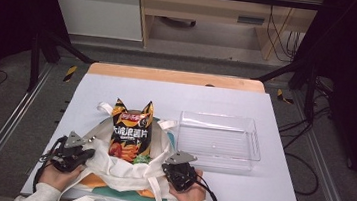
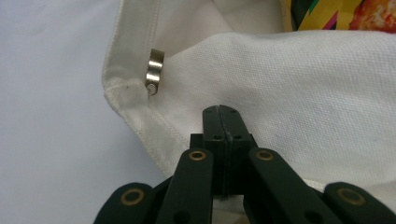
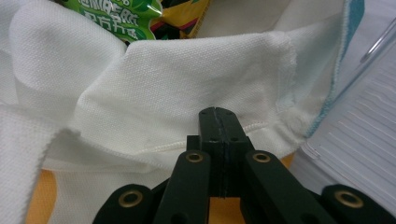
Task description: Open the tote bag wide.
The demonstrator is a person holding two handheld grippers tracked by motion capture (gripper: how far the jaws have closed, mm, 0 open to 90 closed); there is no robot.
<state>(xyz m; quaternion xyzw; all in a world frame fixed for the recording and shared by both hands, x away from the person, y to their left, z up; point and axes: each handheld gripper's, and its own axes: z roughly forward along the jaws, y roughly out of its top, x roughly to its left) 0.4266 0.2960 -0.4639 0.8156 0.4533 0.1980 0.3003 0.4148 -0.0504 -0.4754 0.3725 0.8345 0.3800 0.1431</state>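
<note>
**Both jaws shut at the bag's rim, snacks half out**

Nearest you, your left gripper (image 1: 71,155) sat at the left side of the white tote bag (image 1: 124,167), and your right gripper (image 1: 179,173) at its right side. In the left gripper view the 2 black jaws were pressed together over the white cloth; whether any fabric was actually pinched between them could not be told. A small metal snap (image 2: 154,71) sat on the hem just beside them. The right gripper's jaws looked the same, closed tight against a fold of the cloth (image 3: 187,88), grip unclear.

Just beyond, the chip packet (image 1: 130,134) stood upright in the bag's mouth, its top poking well out, with a green packet (image 3: 122,16) beside it inside.

Farther off, the clear plastic tray (image 1: 255,139) lay empty to the right, touching the bag's edge.

My judgement: if your jaws held no cloth, a pull would have slid off and the mouth stayed slack. If they did hold, an uneven tug could have tipped the tall packet over, or dragged the bag into the tray and shoved it toward the table edge
</note>
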